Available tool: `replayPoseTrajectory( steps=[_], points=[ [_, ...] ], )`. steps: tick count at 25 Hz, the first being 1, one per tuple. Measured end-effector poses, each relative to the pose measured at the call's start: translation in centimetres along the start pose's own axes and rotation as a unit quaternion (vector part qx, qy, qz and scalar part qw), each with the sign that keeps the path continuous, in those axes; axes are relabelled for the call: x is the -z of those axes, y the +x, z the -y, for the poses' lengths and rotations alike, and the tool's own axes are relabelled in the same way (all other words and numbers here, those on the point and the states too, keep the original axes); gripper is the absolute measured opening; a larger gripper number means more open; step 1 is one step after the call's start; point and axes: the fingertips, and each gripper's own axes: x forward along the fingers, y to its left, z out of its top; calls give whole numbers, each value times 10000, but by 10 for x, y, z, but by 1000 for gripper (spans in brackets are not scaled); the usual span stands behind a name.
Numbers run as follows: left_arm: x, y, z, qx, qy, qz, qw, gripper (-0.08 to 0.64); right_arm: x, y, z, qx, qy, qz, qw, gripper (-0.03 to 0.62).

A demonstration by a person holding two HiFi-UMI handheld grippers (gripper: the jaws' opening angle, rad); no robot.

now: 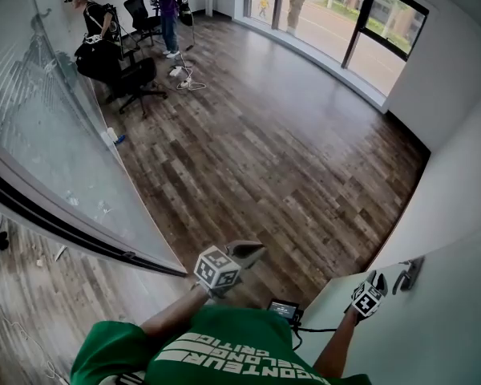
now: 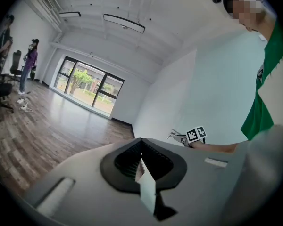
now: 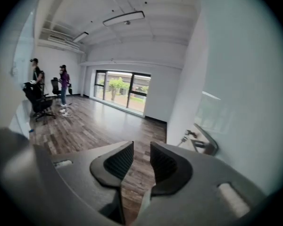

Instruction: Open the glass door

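**Right jaws just short of the door handle**

Frosted glass door (image 1: 441, 335) fills the head view's lower right; its handle (image 1: 407, 275) sits just ahead of the right gripper (image 3: 141, 155), apart from it, lever lying roughly along the pane; those jaws stand narrowly apart, only wood floor (image 1: 289, 151) between; left gripper (image 2: 142, 149) raised beside, jaws together on nothing; glass wall (image 1: 48, 127) on the left; office chairs (image 1: 132, 83) and people (image 1: 167, 10) far off.
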Motion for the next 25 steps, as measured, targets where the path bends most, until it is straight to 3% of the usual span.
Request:
replayPoseTrajectory(
  steps=[3,6,14,20,25],
  points=[
    [-6,-19,-17,-247,-69,131,9996,17,-34,-17,-65,-807,-288,382,9956,68],
    [-11,-40,-31,-481,-161,276,9983,17,-62,-44,-126,-1552,-562,707,9837,-3],
    [-23,-78,-43,-766,-239,643,9947,17,-85,-120,-232,-3006,-754,910,9464,-6],
    [-26,-98,-50,-910,-275,801,9922,17,-78,-158,-281,-3674,-948,892,9209,-6],
    [-22,-105,-54,-1012,-391,864,9903,17,-65,-162,-298,-3895,-1007,779,9122,-6]
  ],
)
